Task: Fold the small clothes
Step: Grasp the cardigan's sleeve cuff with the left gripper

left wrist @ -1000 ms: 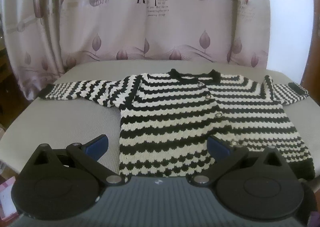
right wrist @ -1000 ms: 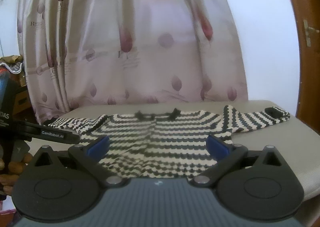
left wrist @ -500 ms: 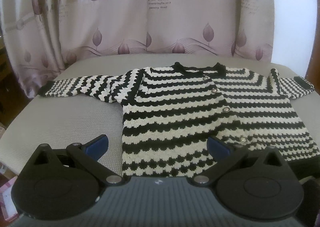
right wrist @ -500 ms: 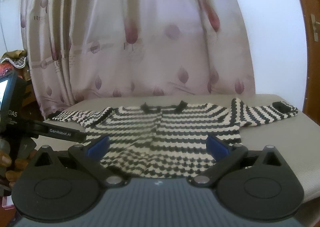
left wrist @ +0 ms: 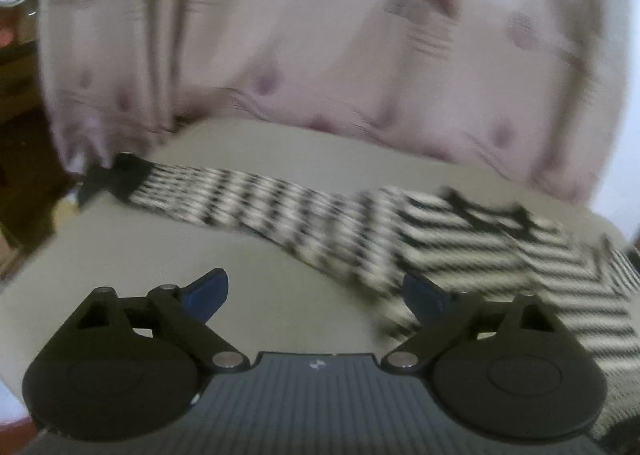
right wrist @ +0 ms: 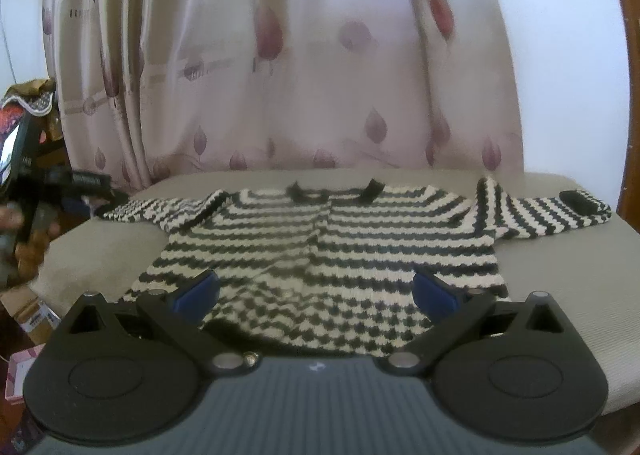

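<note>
Left wrist view, blurred, shows our left gripper [left wrist: 316, 293] over the bare grey tabletop [left wrist: 120, 251], its jaws closing with nothing between them, beside the striped sweater's [right wrist: 332, 251] left sleeve [left wrist: 256, 203]. Our right gripper [right wrist: 316, 291] hovers spread wide and empty above the hem. We judge the risk is closing too soon and pinching air or only a loose knit loop, dragging the sweater askew. We count one sweater, two sleeves, two grippers, one curtain [right wrist: 280, 55].
</note>
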`<state>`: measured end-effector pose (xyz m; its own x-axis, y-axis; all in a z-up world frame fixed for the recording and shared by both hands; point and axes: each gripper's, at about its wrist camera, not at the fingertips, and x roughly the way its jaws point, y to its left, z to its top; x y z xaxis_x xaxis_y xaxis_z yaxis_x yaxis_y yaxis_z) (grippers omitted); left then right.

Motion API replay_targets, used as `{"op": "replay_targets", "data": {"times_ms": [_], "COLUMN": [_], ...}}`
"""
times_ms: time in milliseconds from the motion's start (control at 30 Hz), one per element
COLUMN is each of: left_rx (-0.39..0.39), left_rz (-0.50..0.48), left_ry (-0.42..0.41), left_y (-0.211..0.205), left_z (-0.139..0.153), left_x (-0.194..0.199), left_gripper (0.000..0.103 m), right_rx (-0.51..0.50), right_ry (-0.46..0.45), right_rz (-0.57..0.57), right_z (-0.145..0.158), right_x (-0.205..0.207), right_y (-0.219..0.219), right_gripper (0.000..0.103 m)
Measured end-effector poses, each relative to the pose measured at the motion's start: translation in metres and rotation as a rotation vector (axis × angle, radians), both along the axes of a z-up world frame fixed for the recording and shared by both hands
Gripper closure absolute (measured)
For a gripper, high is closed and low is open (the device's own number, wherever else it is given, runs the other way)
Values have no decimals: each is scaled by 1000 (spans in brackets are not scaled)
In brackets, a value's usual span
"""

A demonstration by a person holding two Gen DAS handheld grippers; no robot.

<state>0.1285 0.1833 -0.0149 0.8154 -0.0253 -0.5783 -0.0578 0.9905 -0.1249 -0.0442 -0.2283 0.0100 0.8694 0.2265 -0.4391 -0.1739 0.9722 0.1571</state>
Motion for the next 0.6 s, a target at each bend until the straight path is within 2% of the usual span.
{"op": "replay_targets", "data": {"times_ms": [67, 133, 200, 233, 400, 533, 600], "left_rx": [-17, -38, -115, -150, -182, -168, -160], "left_rz": [52, 126, 163, 204, 250, 261, 259], "left_ry": [10, 38, 92, 118, 172, 208, 188], "left_y": [39, 85, 125, 147, 193, 204, 204], "left_z": [-3, -8, -17, -24, -40, -53, -57], "left_x": [26, 57, 82, 97, 139, 164, 170], "left_gripper": [16, 32, 39, 47, 49, 49, 48], "right_rx": [-4, 2, 17, 18, -9, -17, -20], "right_ry": [12, 31, 55, 64, 102, 138, 155], "right_rz": [5, 7, 13, 11, -1, -6, -9], "right_z": [-4, -7, -10, -12, -20, -27, -30], "right_x": [5, 11, 18, 22, 38, 50, 54], "right_y": [2, 3, 3, 4, 10, 13, 15], "right_gripper": [0, 0, 0, 0, 0, 0, 0]}}
